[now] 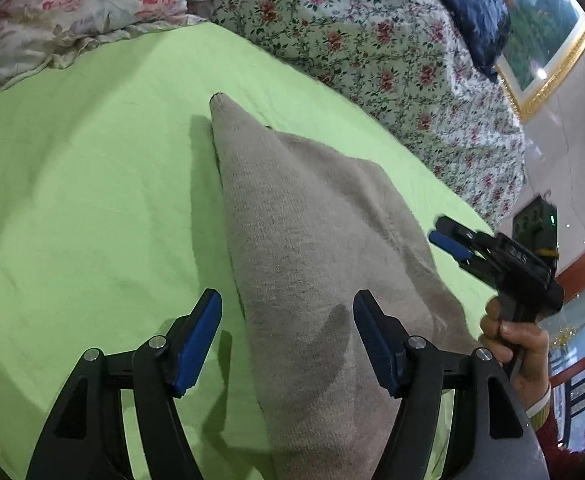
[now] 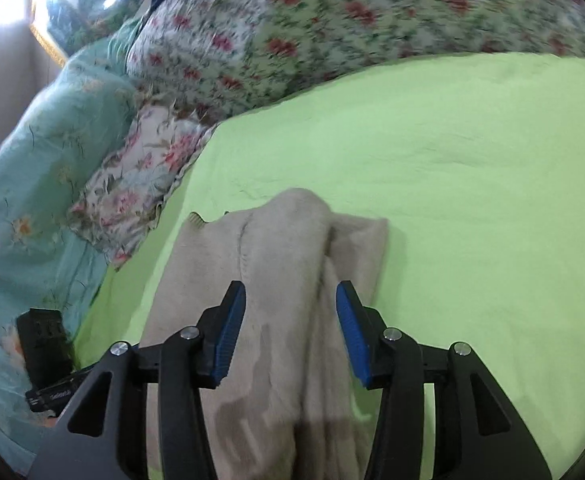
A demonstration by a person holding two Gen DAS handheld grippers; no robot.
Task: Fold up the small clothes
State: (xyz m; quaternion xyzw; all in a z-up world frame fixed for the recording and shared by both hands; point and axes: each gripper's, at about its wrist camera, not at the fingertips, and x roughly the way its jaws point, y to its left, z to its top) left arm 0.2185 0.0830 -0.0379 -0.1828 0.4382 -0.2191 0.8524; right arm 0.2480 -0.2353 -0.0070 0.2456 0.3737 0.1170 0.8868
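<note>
Mid-fold: beige knit garment lies bunched on the green bedsheet — left hand-held gripper and right hand-held gripper both gape apart, holding nothing; next, I judge, pinch an edge.

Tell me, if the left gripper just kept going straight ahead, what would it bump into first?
Most likely the beige knitted garment, lying on the green sheet right ahead of the left gripper's open jaws; depth is hard to judge.

My left gripper gapes over the beige knit (lying on green sheet); my right gripper hovers beside.
</note>
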